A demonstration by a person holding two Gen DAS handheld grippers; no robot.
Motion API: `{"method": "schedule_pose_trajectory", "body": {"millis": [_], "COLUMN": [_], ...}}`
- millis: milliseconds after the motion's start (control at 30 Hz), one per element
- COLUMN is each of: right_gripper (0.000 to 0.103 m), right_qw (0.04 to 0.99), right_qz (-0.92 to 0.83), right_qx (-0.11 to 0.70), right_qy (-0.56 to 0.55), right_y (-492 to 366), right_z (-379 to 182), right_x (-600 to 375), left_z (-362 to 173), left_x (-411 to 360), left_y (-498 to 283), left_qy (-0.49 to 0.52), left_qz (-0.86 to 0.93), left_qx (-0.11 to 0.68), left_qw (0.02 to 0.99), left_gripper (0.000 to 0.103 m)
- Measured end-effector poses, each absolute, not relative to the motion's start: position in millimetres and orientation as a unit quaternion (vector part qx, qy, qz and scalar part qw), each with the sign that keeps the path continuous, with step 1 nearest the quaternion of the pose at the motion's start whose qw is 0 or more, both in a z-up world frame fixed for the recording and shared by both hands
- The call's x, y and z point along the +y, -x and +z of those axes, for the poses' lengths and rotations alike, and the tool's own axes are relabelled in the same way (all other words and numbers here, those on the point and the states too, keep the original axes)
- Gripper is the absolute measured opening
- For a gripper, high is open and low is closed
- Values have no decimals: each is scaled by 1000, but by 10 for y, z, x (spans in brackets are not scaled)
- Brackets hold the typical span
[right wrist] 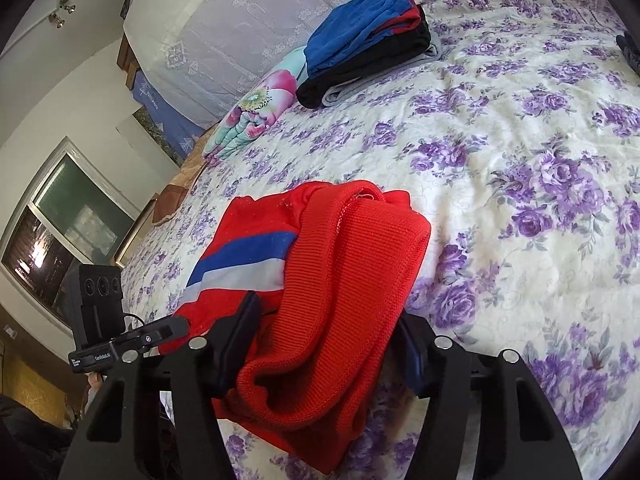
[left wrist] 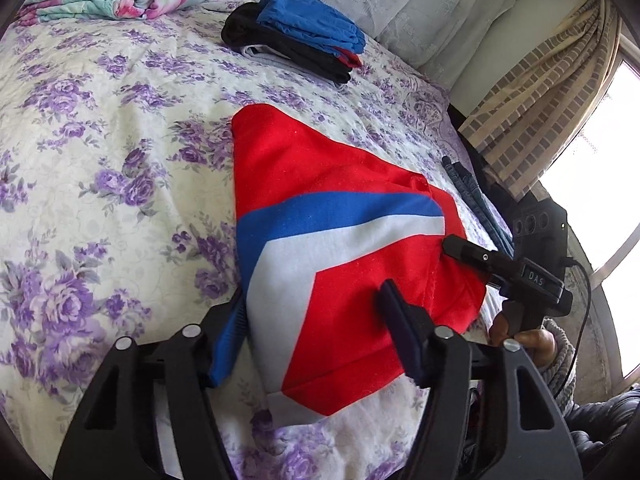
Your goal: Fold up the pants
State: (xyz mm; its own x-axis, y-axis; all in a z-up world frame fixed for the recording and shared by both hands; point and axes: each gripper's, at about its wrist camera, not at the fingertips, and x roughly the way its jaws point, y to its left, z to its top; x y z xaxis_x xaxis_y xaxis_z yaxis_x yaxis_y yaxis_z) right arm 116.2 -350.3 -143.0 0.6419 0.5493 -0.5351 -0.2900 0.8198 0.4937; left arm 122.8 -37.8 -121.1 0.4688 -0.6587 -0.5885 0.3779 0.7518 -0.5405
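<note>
The pants point(left wrist: 340, 240), red with a blue and white stripe, lie on the bed point(left wrist: 100, 160) straight ahead of both grippers, already doubled into a compact wedge. By the look of it the folding is well along: a further fold, or carrying them to the pile point(left wrist: 296, 40) of folded clothes far ahead near the bolster, seems to be what is left.

The left gripper point(left wrist: 316, 320) stands about half open with the near striped corner of the pants between its fingers; I cannot tell whether the pads press on the cloth. The right gripper point(right wrist: 332, 332) is likewise about half open, the ribbed red edge bunched between its fingers; again, contact is unclear.

Open bed stretches ahead of and to the left of the left gripper, and ahead of and to the right of the right one. The near bed edge runs under both grippers. Dark cloth point(left wrist: 476, 200) lies just beyond the right gripper, at the bed's side edge.
</note>
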Motion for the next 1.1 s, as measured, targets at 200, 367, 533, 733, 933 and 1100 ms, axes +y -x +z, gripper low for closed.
{"method": "schedule_pose_trajectory", "body": {"millis": [200,367,533,733,933,1100], "right_gripper": [55,45,38,38,38,38], "right_qw": [888,902,915,939,961,974], "right_qz": [235,224,236,226,206,180], "right_qx": [355,341,304,246,176,130], "right_qy": [-176,-143,-119,-85,-54,-53], "right_y": [-1200,-1121,-997,-1084,-1716,-2611], "right_z": [-1428,-1332,-999,-351,682,1378], "right_x": [-3425,-3356,-3335,-3392,-3511,-3596], "left_z": [-1221,-1059,-778,-163,876,1605], "left_x": [-473,-630,-735,-876,-1120,-1318], "left_y": [-1374,-1348,-1242,-1478,-2221,-3116], "left_qy": [161,137,94,53,-2,-10], "left_qz": [-312,-303,-309,-319,-310,-276], "left_qx": [416,402,370,306,224,199], "left_qw": [839,853,871,895,924,940], "left_gripper": [60,35,23,22,22,22]}}
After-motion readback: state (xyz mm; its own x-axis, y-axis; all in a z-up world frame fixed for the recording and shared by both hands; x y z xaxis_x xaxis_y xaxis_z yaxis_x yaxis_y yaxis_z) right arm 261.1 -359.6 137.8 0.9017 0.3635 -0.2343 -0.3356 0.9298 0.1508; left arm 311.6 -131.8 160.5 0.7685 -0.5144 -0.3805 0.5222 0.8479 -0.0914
